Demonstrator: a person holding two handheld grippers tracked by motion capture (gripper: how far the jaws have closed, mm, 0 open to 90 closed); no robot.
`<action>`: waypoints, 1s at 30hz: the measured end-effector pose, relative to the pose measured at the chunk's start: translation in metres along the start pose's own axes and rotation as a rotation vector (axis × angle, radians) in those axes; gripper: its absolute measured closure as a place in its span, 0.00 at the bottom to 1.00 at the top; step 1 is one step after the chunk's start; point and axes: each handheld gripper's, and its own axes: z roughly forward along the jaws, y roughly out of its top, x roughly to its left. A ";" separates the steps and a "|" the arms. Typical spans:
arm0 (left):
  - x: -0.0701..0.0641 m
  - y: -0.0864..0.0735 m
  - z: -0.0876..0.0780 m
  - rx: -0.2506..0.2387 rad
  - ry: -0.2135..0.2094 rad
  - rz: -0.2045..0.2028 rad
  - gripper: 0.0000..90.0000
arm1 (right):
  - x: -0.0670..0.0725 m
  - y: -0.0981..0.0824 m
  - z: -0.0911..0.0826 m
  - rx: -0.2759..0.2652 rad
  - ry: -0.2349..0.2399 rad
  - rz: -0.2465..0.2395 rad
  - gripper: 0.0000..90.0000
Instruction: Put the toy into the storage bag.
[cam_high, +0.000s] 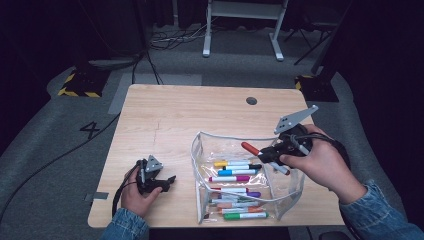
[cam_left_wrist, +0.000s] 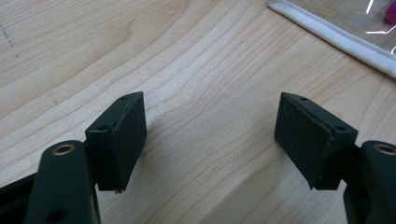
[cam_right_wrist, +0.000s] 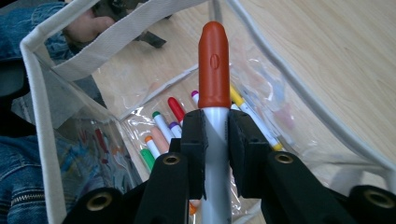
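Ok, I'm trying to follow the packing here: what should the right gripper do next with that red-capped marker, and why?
Probably lower it into the clear pouch and let go. The right gripper is shut on the red-capped marker, held above the open mouth, with other markers already lying inside.

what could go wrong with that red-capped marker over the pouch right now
The right tongs pinch the red-capped marker on its smooth barrel below the cap, so it might slip or swivel. It hangs above the clear pouch, whose soft white rim could catch the tip or fold. The left tongs rest open on the table, apart from the pouch, so a nudge may shift it.
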 end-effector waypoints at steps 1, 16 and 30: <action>0.000 0.000 0.000 0.000 0.000 0.000 0.29 | 0.001 0.001 0.003 0.009 0.007 -0.009 0.86; 0.000 0.000 0.000 0.000 0.000 0.000 0.29 | 0.014 0.010 0.061 0.146 0.107 -0.083 0.86; 0.000 0.000 0.000 0.000 -0.001 0.000 0.29 | 0.023 -0.004 0.110 0.301 0.194 -0.109 0.86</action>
